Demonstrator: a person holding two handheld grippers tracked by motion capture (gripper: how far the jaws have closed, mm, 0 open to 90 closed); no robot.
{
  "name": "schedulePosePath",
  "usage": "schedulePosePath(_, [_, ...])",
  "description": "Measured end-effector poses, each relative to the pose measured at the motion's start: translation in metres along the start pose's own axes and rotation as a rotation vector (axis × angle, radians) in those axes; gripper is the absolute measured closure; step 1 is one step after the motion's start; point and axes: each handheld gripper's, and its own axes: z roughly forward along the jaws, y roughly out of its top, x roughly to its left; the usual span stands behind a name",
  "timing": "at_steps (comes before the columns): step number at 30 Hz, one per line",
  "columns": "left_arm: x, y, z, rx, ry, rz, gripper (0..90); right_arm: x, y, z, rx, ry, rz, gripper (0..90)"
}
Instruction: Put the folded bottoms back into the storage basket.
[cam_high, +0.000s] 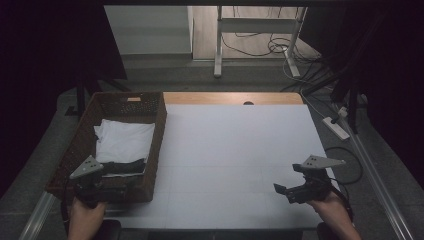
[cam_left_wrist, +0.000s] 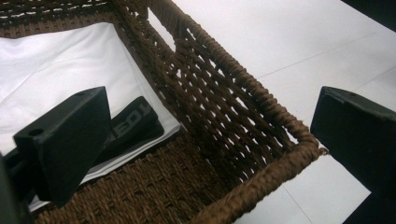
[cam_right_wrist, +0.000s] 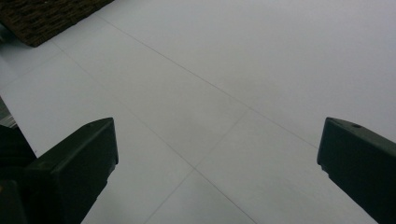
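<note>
A brown wicker basket (cam_high: 159, 131) stands on the left of the white table (cam_high: 235, 140). Inside it lies a folded white cloth (cam_high: 125, 140) with a black folded item (cam_high: 122, 166) on its near end. The left gripper view shows that black item (cam_left_wrist: 135, 123) carrying pale lettering, resting on the white cloth (cam_left_wrist: 56, 60). My left gripper (cam_high: 117, 184) is open at the basket's near end. Its jaws (cam_left_wrist: 212, 126) straddle the basket's wall (cam_left_wrist: 261, 93), one inside and one outside. My right gripper (cam_high: 282, 192) hovers open over the table's near right part (cam_right_wrist: 219, 144), holding nothing.
A wooden strip (cam_high: 232, 97) runs along the table's far edge. Behind it a white stand (cam_high: 220, 45) and cables lie on the floor, with a power strip (cam_high: 336, 127) at the right. The basket's corner (cam_right_wrist: 42, 18) shows far off in the right gripper view.
</note>
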Motion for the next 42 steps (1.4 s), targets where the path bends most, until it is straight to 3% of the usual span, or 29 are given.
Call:
schedulePosePath(14, [-0.002, -0.010, -0.009, -0.021, 0.016, -0.003, 0.0, -0.007, -0.014, -0.015, 0.015, -0.065, 0.029, 0.0])
schedulePosePath(21, [0.000, -0.016, -0.013, -0.018, 0.013, -0.025, 0.0, -0.010, -0.021, -0.023, 0.022, -0.086, 0.050, 0.0])
schedulePosePath(30, [-0.001, -0.019, -0.012, 0.004, 0.004, -0.028, 0.0, -0.010, -0.026, -0.030, 0.021, -0.099, 0.065, 0.0])
schedulePosePath(42, [-0.004, -0.021, -0.010, 0.044, 0.027, -0.002, 0.0, -0.010, -0.032, -0.041, 0.012, -0.115, 0.090, 0.0])
